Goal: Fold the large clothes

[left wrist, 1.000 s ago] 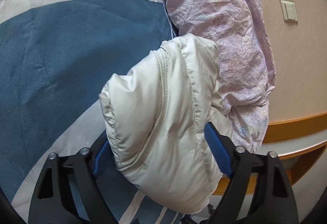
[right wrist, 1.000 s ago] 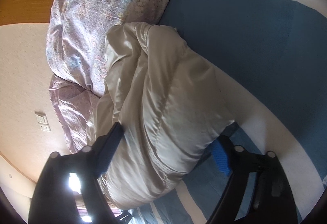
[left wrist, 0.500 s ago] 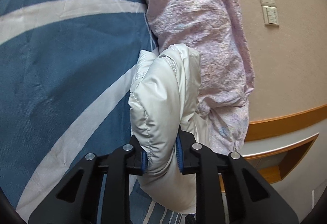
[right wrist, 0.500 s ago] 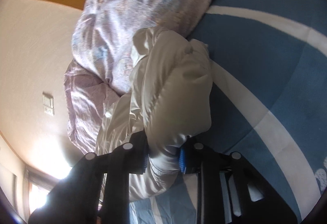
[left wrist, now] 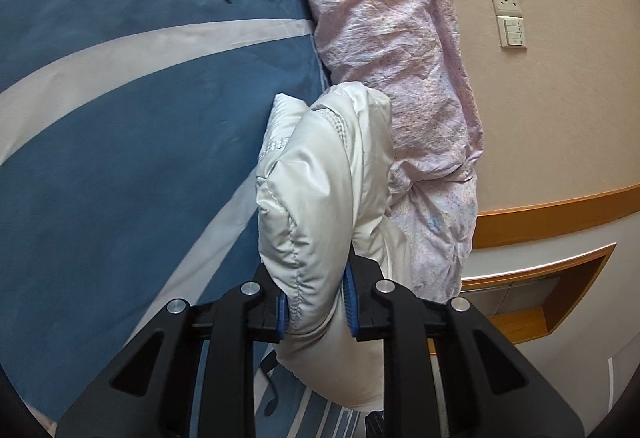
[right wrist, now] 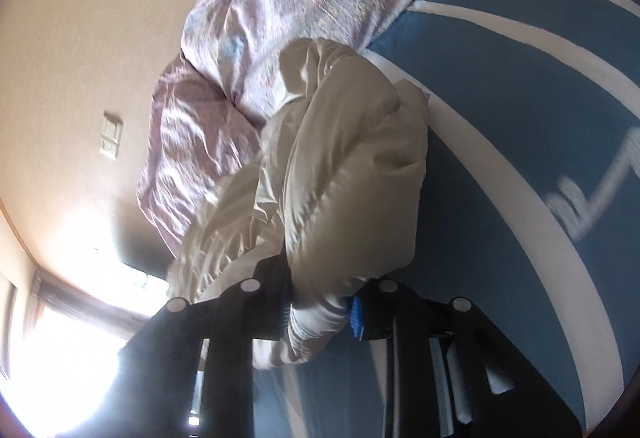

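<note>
A puffy white quilted jacket (left wrist: 320,198) lies bunched on the blue bed cover with white stripes (left wrist: 140,138). My left gripper (left wrist: 316,310) is shut on a thick fold of it, the blue pads pressing in from both sides. In the right wrist view the same jacket (right wrist: 344,178) looks cream and rumpled, and my right gripper (right wrist: 320,312) is shut on another padded fold. That view is tilted and slightly blurred. The rest of the jacket hangs below both grippers, out of sight.
A crumpled pink duvet (left wrist: 400,58) lies heaped right behind the jacket, against a beige wall with a socket and switch plate (left wrist: 510,16). A wooden headboard rail and a shelf niche (left wrist: 560,278) stand at the right. A bright window (right wrist: 80,338) glares in the right wrist view.
Both grippers stood open around the jacket a second ago; they have closed on its folds. Both have since shifted with the jacket lifted, and the right view has rolled.
</note>
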`<action>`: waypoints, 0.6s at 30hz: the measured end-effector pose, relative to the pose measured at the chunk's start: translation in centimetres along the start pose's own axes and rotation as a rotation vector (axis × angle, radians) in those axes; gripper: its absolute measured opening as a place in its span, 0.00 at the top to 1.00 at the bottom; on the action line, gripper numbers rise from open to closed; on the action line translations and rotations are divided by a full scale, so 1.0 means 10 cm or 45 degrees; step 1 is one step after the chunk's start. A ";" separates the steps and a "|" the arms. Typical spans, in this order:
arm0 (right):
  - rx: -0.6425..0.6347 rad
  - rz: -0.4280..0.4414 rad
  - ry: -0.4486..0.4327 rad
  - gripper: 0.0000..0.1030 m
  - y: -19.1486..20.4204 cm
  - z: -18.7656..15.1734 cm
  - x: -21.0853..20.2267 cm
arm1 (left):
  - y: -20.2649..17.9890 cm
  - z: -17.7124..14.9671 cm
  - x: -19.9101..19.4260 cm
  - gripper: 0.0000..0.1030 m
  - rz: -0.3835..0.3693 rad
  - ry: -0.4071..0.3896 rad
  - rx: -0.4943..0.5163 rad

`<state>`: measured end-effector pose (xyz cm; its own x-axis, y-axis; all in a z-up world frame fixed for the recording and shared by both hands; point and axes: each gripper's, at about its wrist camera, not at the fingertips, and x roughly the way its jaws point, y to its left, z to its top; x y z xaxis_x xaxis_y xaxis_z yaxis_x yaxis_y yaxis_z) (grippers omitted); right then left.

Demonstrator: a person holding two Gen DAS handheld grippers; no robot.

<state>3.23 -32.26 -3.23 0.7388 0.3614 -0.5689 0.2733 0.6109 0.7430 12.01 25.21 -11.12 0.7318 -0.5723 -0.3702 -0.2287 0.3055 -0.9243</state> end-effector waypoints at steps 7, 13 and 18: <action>-0.039 -0.204 -0.023 0.42 -0.06 -0.15 -0.11 | 0.12 -0.04 0.00 0.69 0.071 -0.017 0.013; -0.272 -0.588 -0.428 0.26 0.30 -0.19 -0.50 | 0.09 -0.06 -0.10 0.32 0.131 -0.105 0.095; -0.681 -0.550 -0.383 0.26 1.02 -0.34 -0.04 | 0.08 -0.12 -0.07 0.26 0.175 -0.126 0.156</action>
<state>3.58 -23.74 3.43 0.7912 -0.1495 -0.5930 0.2971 0.9415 0.1590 10.52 24.95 -11.76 0.7601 -0.4428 -0.4756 -0.2555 0.4693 -0.8453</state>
